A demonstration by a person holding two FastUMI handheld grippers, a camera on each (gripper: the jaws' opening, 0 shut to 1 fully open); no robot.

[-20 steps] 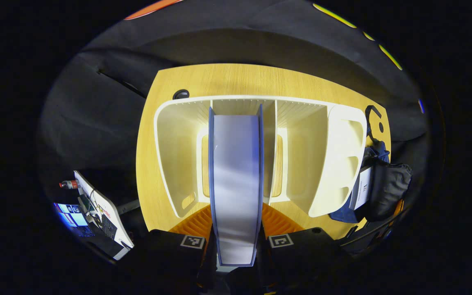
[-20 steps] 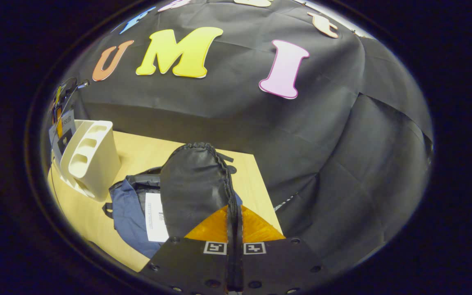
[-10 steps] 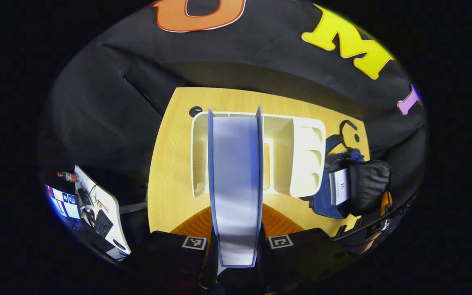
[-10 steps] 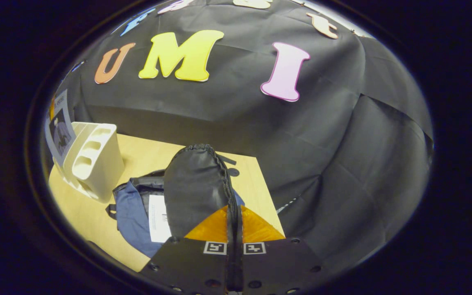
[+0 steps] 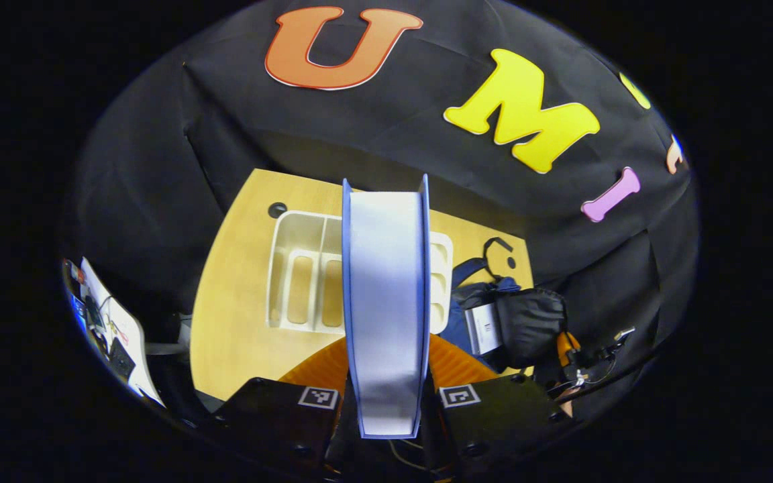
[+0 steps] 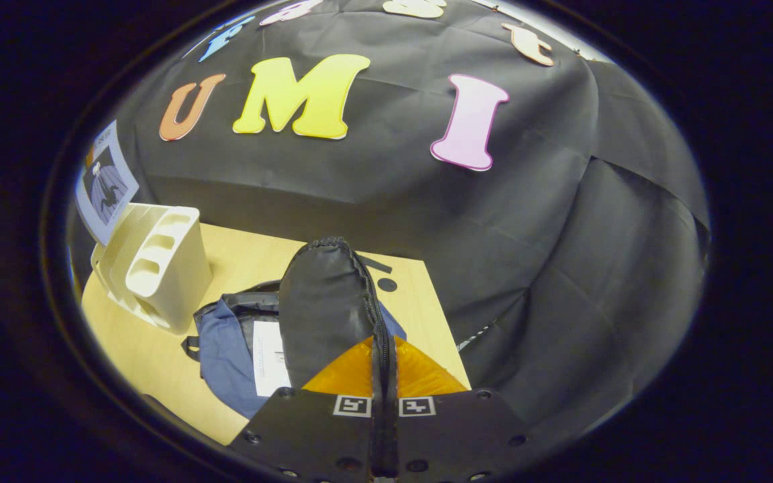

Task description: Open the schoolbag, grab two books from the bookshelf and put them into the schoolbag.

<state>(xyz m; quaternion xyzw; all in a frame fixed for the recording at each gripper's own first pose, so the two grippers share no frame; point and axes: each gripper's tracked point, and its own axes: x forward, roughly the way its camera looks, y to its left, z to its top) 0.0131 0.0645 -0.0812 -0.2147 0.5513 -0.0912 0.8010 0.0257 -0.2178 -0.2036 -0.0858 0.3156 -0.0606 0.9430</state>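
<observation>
Hand-held gripper L (image 5: pixel 386 402) clamps book (image 5: pixel 386 295) by spine end: stiff, slick covers, prob tips. R hand-held gripper (image 6: pixel 384 429) pinches floppy schoolbag flap (image 6: pixel 323 308).

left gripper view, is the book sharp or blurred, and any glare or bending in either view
Left gripper view: the book between the fingers is soft, its page edges smeared and brightly lit; the bookshelf is sharper. Right gripper view: the table edge bows from fisheye; the schoolbag flap shows faint sheen.

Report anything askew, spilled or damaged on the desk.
Nothing stands out. The bookshelf stands upright on the desk; the schoolbag lies beside it, its flap held up by the right tongs. The left tongs hold a book.
</observation>
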